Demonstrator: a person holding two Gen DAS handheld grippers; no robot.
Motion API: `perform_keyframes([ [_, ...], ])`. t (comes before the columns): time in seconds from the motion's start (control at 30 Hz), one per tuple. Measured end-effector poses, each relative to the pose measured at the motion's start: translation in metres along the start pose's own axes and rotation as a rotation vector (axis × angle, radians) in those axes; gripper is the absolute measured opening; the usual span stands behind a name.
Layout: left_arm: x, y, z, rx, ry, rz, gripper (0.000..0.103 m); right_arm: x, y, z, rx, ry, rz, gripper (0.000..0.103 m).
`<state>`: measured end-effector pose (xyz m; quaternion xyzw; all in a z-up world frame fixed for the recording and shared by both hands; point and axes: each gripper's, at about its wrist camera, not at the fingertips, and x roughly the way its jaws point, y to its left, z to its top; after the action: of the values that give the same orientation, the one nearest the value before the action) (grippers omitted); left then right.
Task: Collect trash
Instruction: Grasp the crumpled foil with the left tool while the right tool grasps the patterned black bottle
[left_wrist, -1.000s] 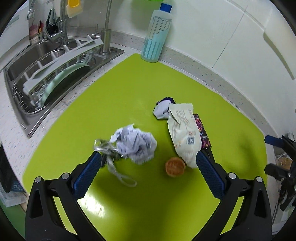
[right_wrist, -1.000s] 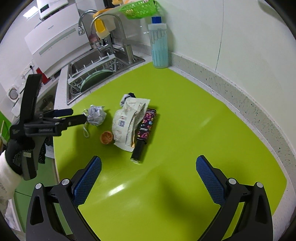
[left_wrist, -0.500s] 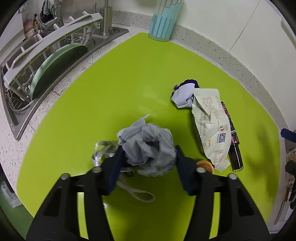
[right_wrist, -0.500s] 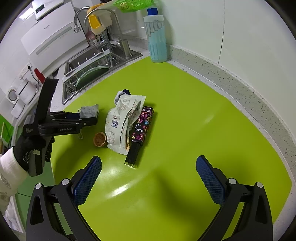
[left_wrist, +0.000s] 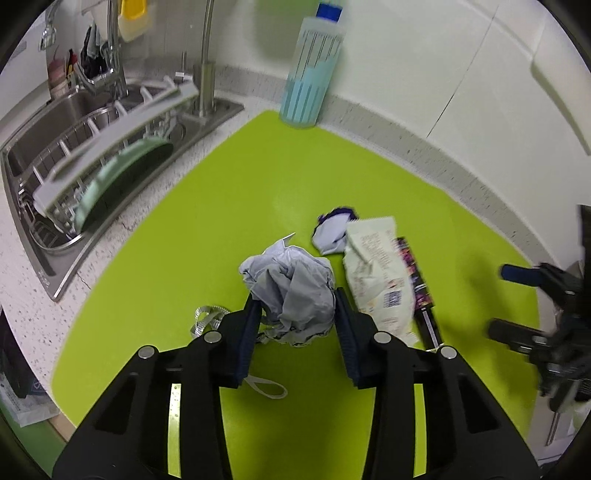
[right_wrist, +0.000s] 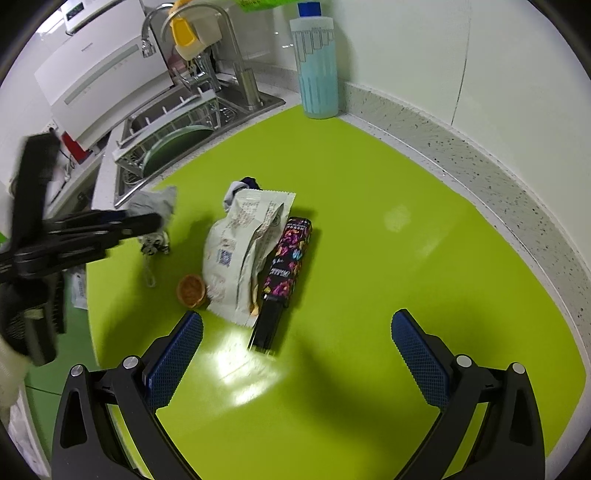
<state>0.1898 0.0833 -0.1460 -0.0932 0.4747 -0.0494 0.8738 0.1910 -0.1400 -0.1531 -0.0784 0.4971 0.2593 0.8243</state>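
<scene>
Left wrist: left tool (left_wrist: 294, 317) pinching crumpled paper (left_wrist: 290, 293), white wrapper (left_wrist: 376, 280) just beside.

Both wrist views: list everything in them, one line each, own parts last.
green mat: one, lime, covers the counter
crumpled face mask: one, grey-white, between the left claw's pads, which have just been closing
snack bag: one, cream, mid-mat
floral packet: one, black with pink print, right of the bag, touching it
small wad: one, white and purple, behind the bag
round cup: one, orange-brown, left of the bag
bottle: one, pale blue, blue cap, at the wall
sink: one, steel, left, holds a rack and a green plate
left claw: black
right claw: black, open, empty
</scene>
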Motion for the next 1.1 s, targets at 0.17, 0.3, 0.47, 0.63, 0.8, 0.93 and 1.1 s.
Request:
perform_keyframes([
  [0.17, -0.018, -0.006, 0.003, 0.007, -0.034, -0.012, 0.039, 0.033, -0.006, 0.012, 0.002, 0.037, -0.067, 0.098],
  [0.3, -0.027, -0.007, 0.004, 0.003, -0.052, -0.016, 0.039, 0.054, -0.008, 0.018, 0.009, 0.063, -0.089, 0.098],
  [0.47, -0.031, -0.004, 0.000, -0.014, -0.059, -0.018, 0.040, 0.068, -0.007, 0.020, 0.006, 0.076, -0.095, 0.098],
  [0.63, -0.031, -0.002, -0.001, -0.022, -0.057, -0.018, 0.040, 0.079, -0.002, 0.020, -0.007, 0.076, -0.107, 0.097],
  [0.8, -0.032, -0.002, -0.001, -0.030, -0.061, -0.017, 0.040, 0.078, 0.010, 0.017, -0.045, 0.060, -0.118, 0.075],
  [0.93, -0.033, -0.003, -0.002, -0.029, -0.062, -0.018, 0.040, 0.073, 0.015, 0.015, -0.063, 0.046, -0.084, 0.053],
  [1.1, -0.035, -0.006, -0.002, -0.029, -0.062, -0.023, 0.040, 0.071, 0.021, 0.015, -0.051, 0.061, -0.041, 0.027],
])
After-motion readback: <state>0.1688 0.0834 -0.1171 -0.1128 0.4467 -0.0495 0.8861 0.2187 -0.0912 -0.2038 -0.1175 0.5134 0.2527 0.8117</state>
